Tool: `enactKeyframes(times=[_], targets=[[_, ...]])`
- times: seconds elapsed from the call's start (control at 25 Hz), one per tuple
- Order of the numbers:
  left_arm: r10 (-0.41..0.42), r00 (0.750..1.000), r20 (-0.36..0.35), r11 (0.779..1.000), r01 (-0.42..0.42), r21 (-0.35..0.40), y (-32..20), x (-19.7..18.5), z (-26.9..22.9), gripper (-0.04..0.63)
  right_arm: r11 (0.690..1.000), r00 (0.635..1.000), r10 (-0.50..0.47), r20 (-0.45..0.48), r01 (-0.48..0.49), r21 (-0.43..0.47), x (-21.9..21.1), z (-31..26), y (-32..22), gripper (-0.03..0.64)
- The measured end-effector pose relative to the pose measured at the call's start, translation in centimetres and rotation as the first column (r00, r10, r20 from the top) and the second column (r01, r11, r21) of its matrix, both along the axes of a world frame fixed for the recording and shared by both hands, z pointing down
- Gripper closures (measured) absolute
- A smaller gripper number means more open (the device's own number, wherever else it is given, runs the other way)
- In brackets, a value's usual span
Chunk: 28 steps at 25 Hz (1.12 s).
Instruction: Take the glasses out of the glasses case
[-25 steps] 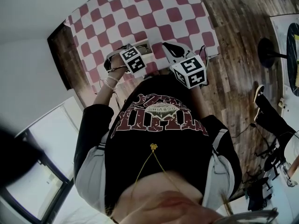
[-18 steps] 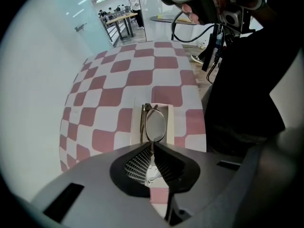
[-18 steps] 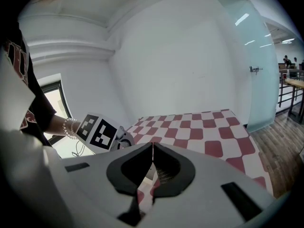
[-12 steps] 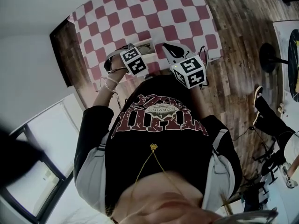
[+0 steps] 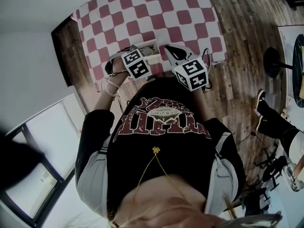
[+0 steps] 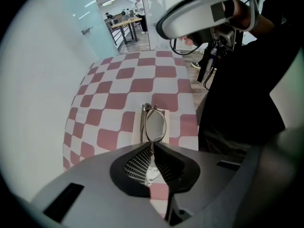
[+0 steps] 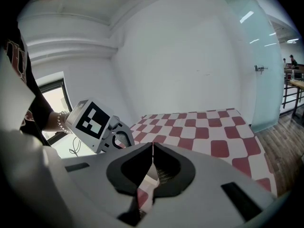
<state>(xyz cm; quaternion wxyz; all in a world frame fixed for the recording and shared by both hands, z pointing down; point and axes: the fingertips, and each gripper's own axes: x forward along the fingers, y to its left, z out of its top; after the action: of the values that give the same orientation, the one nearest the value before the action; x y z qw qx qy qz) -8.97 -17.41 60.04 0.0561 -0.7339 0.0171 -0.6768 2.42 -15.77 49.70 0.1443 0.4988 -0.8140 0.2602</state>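
Both your tongs are shut: the left gripper point(image 6: 151, 151) pinches the glasses point(image 6: 155, 125), whose length runs straight ahead over the glasses case point(image 6: 137, 129), with the right gripper point(image 7: 152, 151) empty alongside.

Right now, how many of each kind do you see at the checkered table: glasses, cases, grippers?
glasses: 1
glasses case: 1
grippers: 2, the left gripper shut on the glasses, the right gripper shut with nothing in it
Total: 4
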Motion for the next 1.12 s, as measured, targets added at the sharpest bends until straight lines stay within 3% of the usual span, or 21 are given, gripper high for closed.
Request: enactKeyframes(times=[1.12], targets=[[-0.040,0.998,-0.043,0.998,0.038,-0.040,1.6,0.0,-4.5,0.568,0.999,0.999,-0.036,-0.033,0.035,-0.031,-0.8,1.0,-0.4,0.595]])
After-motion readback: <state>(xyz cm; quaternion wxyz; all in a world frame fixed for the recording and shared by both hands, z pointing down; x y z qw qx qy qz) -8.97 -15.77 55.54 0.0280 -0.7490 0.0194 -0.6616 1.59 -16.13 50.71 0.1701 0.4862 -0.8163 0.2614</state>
